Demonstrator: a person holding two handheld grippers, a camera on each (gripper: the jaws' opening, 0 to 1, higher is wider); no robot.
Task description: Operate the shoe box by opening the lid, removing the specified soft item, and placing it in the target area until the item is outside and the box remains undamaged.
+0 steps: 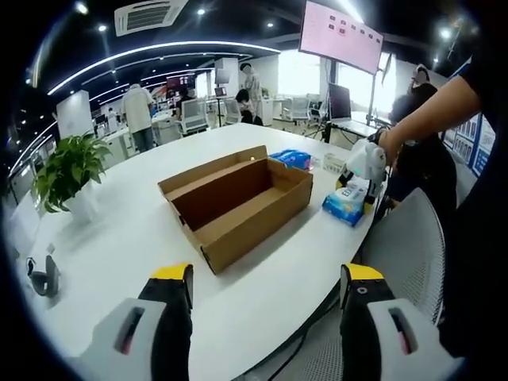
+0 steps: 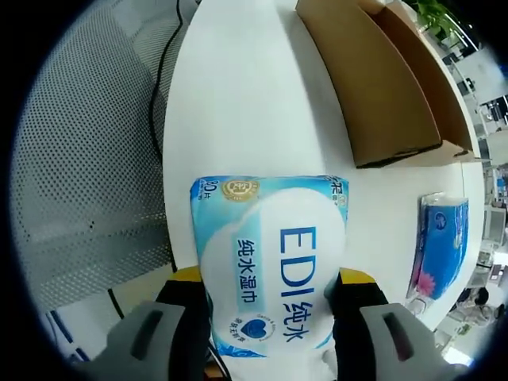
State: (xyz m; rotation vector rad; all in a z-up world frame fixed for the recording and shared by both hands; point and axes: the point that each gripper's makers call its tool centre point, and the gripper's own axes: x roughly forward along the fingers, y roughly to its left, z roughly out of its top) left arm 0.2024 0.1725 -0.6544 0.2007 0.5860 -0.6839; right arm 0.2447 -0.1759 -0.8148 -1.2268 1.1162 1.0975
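Wet-wipe pack [image 2: 270, 266], the soft blue-and-white item, is sitting between the right gripper [image 2: 271, 298]'s two yellow-tipped jaws in the right gripper view, and the jaws are pressing in on its sides, gripping it just over the white table [image 2: 238, 103]. In the left gripper view that same gripper [image 1: 355, 190] is showing at 3 o'clock, tilted down over the pack [image 1: 348, 205] near the table edge [image 1: 262, 317], with a person's hand [image 1: 389, 143] and bare forearm reaching in from 2 o'clock to hold it. The left gripper [image 1: 268, 290] is hovering low at 6 o'clock in its own view, jaws standing wide apart and touching nothing. Beyond them, toward 12 o'clock, the cardboard shoe box [image 1: 238, 202] is lying open on the table, its lid folded back. A second blue packet [image 1: 291, 158] is lying just behind the box, and a potted plant [image 1: 70, 171] is standing at 9 o'clock. In the right gripper view the box [image 2: 377, 79] is sitting at 1 o'clock, the blue packet [image 2: 440, 238] at 3 o'clock, and a grey mesh chair [image 2: 95, 175] at 9 o'clock.
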